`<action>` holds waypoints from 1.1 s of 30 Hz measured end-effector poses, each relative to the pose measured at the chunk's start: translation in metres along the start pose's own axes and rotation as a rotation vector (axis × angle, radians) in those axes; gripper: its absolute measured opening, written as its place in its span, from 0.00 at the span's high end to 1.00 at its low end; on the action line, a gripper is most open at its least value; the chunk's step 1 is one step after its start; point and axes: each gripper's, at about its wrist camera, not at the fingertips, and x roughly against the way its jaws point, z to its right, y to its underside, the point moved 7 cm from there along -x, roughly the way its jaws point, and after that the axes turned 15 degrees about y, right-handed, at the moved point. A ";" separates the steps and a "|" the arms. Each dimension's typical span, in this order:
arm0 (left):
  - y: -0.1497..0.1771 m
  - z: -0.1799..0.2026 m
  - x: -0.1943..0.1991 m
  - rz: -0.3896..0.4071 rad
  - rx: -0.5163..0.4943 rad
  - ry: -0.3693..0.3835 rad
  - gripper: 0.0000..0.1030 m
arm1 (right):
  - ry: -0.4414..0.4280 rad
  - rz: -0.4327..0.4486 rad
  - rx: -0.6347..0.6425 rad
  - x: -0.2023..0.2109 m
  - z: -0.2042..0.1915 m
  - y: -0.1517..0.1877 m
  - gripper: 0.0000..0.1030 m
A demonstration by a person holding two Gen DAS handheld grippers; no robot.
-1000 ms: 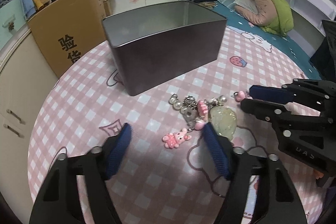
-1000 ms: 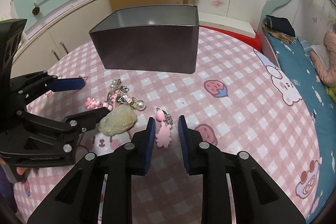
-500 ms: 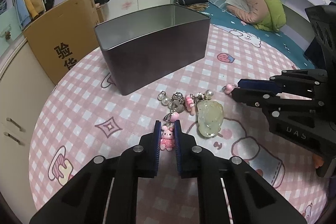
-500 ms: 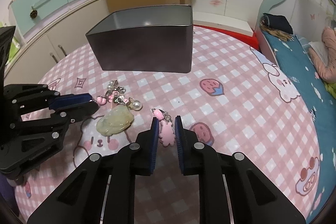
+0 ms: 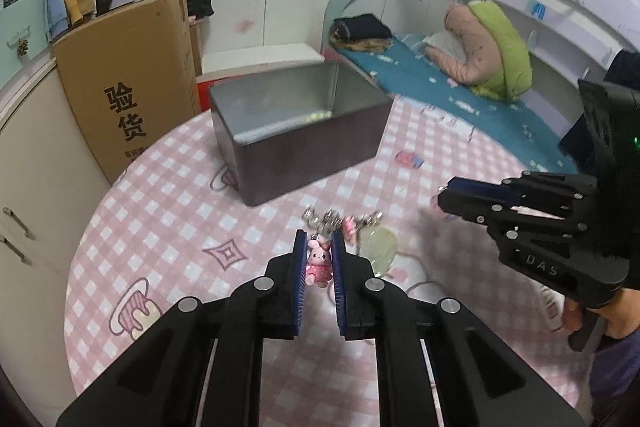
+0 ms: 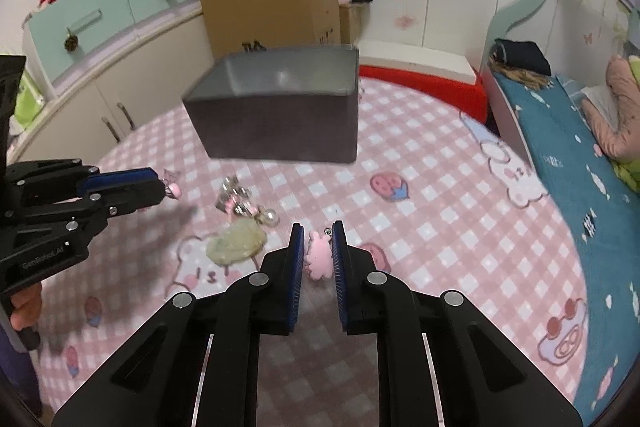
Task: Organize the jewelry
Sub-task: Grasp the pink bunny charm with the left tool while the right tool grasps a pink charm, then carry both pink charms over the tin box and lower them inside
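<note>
Here, left gripper (image 5: 316, 259) clamped on a pink bunny charm (image 5: 318, 263), right gripper (image 6: 316, 255) pinching a pink flat charm (image 6: 318, 255), both above the checked tablecloth (image 6: 440, 211), grey tin (image 6: 280, 107) beyond.

couldn't make out the keychain pile (image 5: 344, 223) in the left wrist view, all motion blur. same for the tin box (image 6: 280, 107) in the right wrist view. only saw the pink charm (image 6: 318, 259) side-on between blue pads (image 6: 297, 259), shape unclear.
</note>
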 end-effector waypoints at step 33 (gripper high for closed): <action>-0.090 -0.064 -0.050 -0.009 0.195 0.060 0.90 | -0.129 -0.040 -0.041 -0.047 -0.025 -0.114 0.85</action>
